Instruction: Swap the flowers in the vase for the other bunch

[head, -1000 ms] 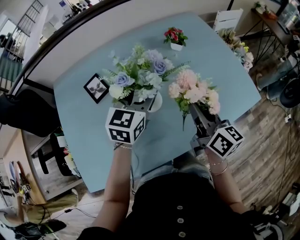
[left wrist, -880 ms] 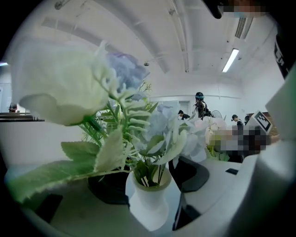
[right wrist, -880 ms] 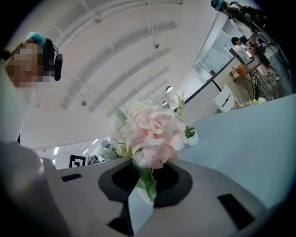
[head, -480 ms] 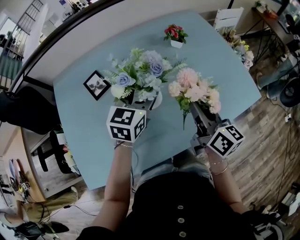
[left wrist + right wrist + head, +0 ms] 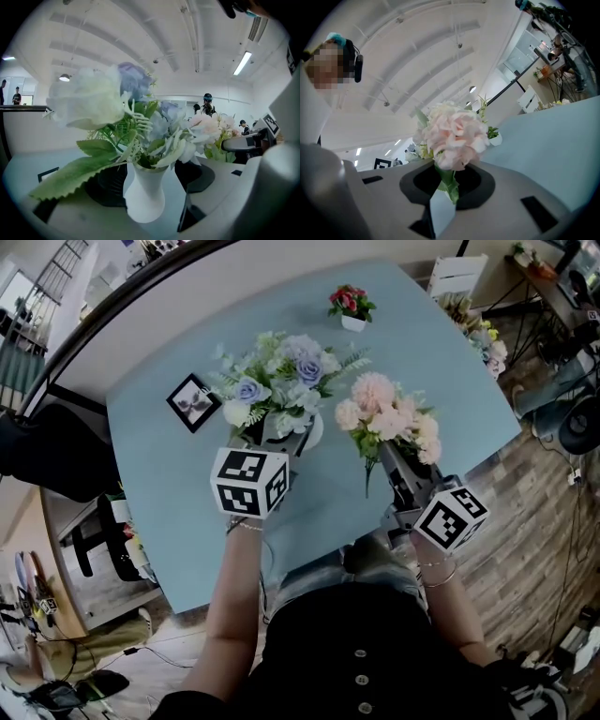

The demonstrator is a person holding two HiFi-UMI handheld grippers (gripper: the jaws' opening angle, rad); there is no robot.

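A white vase (image 5: pixel 143 199) with a blue and white bunch (image 5: pixel 278 385) stands on the pale blue table (image 5: pixel 450 399). My left gripper (image 5: pixel 281 434) reaches level around the vase. Its jaws have just been opening, and the vase now stands between the dark pads (image 5: pixel 199 176) with a gap showing on the right side. In the left gripper view the blooms (image 5: pixel 101 96) fill the frame above the vase. My right gripper (image 5: pixel 394 460) is shut on the green stems (image 5: pixel 447 180) of a pink bunch (image 5: pixel 389 418), held upright just right of the vase.
A black framed picture (image 5: pixel 192 401) lies left of the vase. A small pot of red flowers (image 5: pixel 351 308) stands at the far side. A white chair (image 5: pixel 457 276) and more flowers (image 5: pixel 480 338) are beyond the table's right edge.
The left gripper's marker cube has shifted slightly left and rolled a little. The vase bunch sits a touch higher and further left in view. The right gripper and pink bunch have not moved.
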